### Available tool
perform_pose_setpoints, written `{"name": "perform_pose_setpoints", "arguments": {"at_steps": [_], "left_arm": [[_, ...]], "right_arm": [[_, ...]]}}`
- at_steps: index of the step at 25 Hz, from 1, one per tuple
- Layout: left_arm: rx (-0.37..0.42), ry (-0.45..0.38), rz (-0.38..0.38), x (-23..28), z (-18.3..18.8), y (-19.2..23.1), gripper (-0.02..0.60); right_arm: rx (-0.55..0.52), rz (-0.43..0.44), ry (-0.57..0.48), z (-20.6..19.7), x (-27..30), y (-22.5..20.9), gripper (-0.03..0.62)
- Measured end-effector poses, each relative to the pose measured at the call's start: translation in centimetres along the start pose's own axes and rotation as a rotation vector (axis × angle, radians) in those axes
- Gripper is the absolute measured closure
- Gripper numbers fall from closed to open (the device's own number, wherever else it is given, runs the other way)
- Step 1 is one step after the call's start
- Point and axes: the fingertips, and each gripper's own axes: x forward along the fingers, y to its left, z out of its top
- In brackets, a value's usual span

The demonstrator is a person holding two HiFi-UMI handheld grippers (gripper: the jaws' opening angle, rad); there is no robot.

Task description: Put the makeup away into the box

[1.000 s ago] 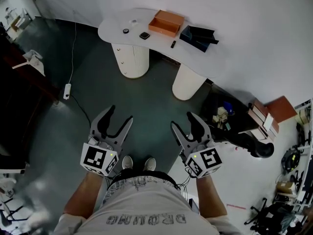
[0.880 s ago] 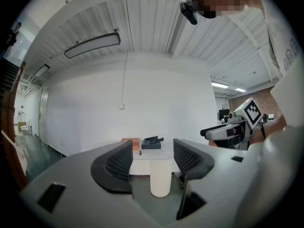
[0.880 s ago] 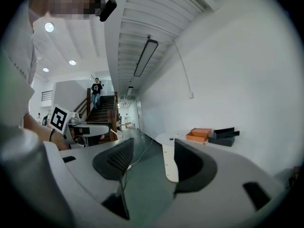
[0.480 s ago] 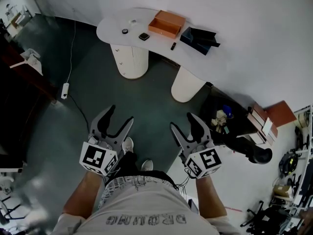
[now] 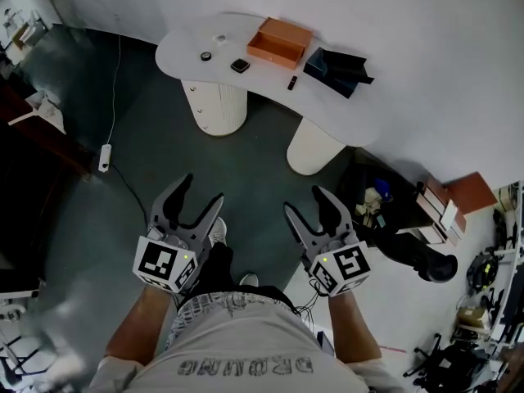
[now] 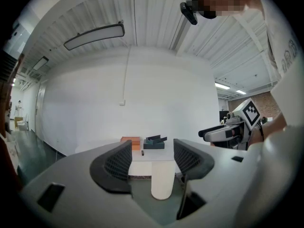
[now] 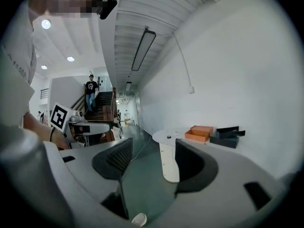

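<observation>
ok so both grippers are loose and empty rn. The left gripper (image 5: pixel 202 191) has its jaws spread, w/ only floor and a table leg showing thru the gap in its own view. The right gripper (image 5: pixel 304 201) is the same deal, jaws wide, nothing between them. They're held side by side in front of the person's waist. Change vs a sec ago: the feet were parked together, and now one white shoe (image 5: pixel 217 232) is out ahead on the dark green floor (image 5: pixel 246 162). The table has also shifted a bit in the head view, so imo they've started walking over, gripper pose unchanged. All the task stuff sits far off on the white curved tabletop (image 5: pixel 182 46). There's an open orange cardboard box (image 5: pixel 278 41), w/ a dark blue box w/ skewed lid (image 5: pixel 336 65) just right of it. The makeup lies left of and near the orange one: a small black round compact (image 5: pixel 205 55), a black square compact (image 5: pixel 239 65) and a thin dark tube (image 5: pixel 291 82). Nothing's packed yet afaict, so they gotta close the gap before any grab.
</observation>
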Motion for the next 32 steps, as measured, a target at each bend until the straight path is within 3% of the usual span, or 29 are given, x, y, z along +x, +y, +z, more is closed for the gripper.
{"name": "perform_pose_setpoints", "arguments": {"at_steps": [22,32], "left_arm": [[-0.045,0.043,-0.075,12.3,-0.2,17.5,0.298],[-0.046,0.045,-0.115,16.6,0.3,23.5,0.298]], "right_arm": [[0.032,-0.071,0.047,3.9,19.7,-4.3,0.314],[0.046,-0.107,0.050,5.6,26.2,-5.7,0.314]]}}
